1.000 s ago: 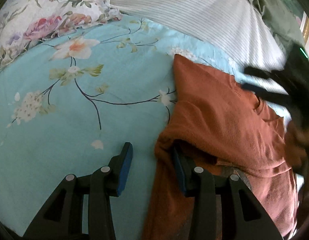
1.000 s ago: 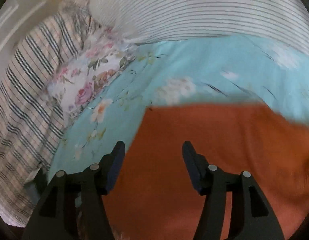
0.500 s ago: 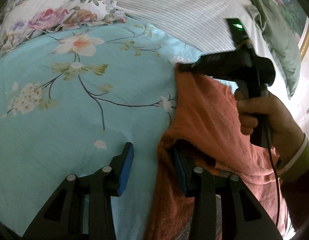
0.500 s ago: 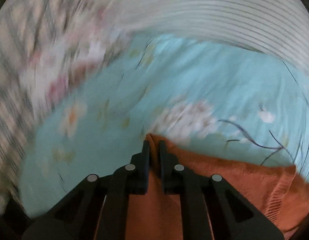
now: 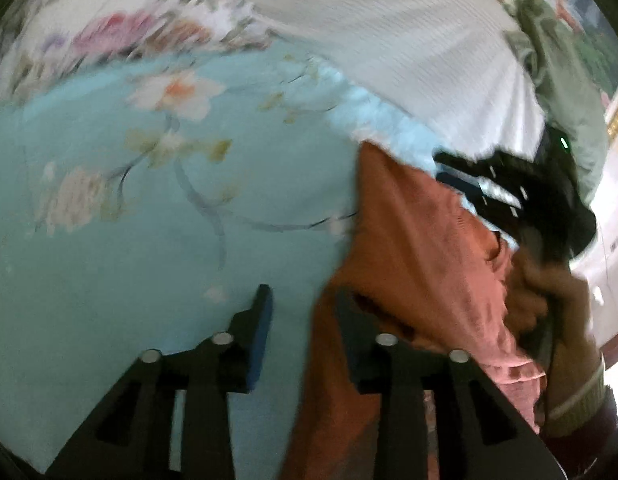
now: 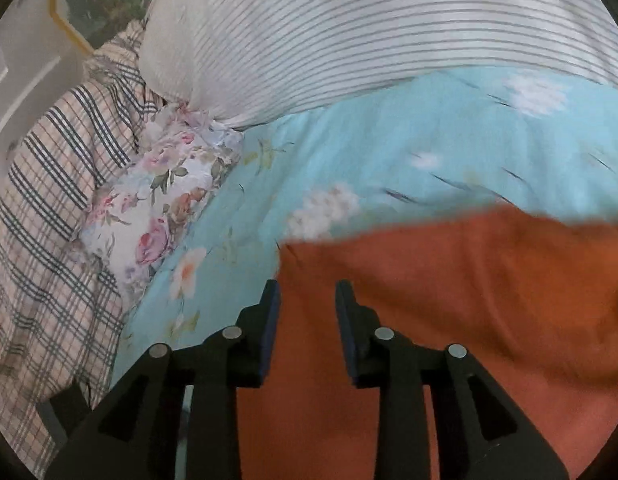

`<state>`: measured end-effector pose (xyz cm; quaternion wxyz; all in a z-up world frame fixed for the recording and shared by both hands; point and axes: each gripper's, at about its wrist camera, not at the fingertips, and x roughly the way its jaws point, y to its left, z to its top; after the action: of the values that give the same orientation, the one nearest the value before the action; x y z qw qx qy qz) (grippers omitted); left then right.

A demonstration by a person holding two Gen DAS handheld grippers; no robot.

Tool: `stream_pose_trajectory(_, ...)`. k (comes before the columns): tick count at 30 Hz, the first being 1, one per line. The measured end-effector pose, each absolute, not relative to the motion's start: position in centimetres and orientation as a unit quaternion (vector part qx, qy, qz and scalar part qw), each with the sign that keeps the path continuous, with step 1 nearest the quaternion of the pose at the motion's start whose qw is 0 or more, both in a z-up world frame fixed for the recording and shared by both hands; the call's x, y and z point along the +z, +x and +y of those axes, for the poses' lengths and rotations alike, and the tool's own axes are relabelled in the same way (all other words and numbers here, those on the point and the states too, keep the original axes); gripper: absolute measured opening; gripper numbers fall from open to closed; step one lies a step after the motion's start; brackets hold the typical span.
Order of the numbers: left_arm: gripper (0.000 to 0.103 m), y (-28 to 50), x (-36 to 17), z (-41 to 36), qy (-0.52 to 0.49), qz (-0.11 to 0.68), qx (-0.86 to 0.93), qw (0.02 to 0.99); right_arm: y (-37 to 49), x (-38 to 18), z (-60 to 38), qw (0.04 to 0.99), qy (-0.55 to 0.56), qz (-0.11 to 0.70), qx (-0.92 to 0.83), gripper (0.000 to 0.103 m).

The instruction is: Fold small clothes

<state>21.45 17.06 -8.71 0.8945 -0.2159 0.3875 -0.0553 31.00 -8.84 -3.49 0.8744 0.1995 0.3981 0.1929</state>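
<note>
Rust-orange garment [image 6: 449, 320]: lying spread on the turquoise floral bedsheet [image 5: 129, 260], under and ahead of both tools.
Right tool [image 6: 305, 300]: hovering over the garment's far corner with its fingers parted and nothing between them; half a second ago it was pinching that corner tight, so it is letting go.
Left tool [image 5: 303, 304]: standing wide, one finger over bare sheet, the other at the garment's bunched near edge; not gripping, same as a moment ago.
Change: the corner is now lying flat just ahead of the right tool, no longer being held.
Meaning: one placement or smoothing of that corner is probably finishing; the fold itself looks barely begun.
Surroundings: striped pillow [image 6: 369, 40] lying beyond the right tool, floral cushion [image 6: 157, 208] off to its left.
Blur: both views are smearing, so fine creases cannot be judged.
</note>
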Motion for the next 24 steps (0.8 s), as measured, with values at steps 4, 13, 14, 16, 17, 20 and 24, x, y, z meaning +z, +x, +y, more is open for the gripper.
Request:
stream_pose_trajectory(4,0.038,22.9,-6.0,14.1,-0.201,0.366,-0.13,0.899,25.6,-5.1,-13.0,0.877,0.214,0.405,0.145,0.03)
stream_pose_trajectory(13,0.018,27.5,-10.6,11.8,-0.159,0.455,-0.154,0.862,18.1,-7.8,-23.5,0.883,0.234,0.407,-0.009,0.03)
stream_pose_trajectory(14,0.015,27.5,-10.7,12.3,-0.166,0.456,-0.156,0.86,17.3,-7.4,-24.3,0.889,0.223,0.4,-0.028,0.029)
stream_pose_trajectory(16,0.005,27.6,-10.7,12.9,-0.168,0.463,-0.146,0.858,16.2,-6.8,-25.4,0.893,0.211,0.394,-0.058,0.029)
stream_pose_trajectory(17,0.004,27.7,-10.7,13.1,-0.168,0.465,-0.144,0.857,15.7,-6.5,-25.8,0.894,0.208,0.391,-0.074,0.029)
stream_pose_trajectory(20,0.004,27.7,-10.7,12.7,-0.162,0.467,-0.138,0.859,13.6,-5.5,-27.2,0.896,0.197,0.376,-0.128,0.03)
stream_pose_trajectory(24,0.007,25.7,-9.5,12.2,-0.14,0.463,-0.12,0.867,10.5,-4.9,-29.1,0.892,0.249,0.361,-0.115,0.039)
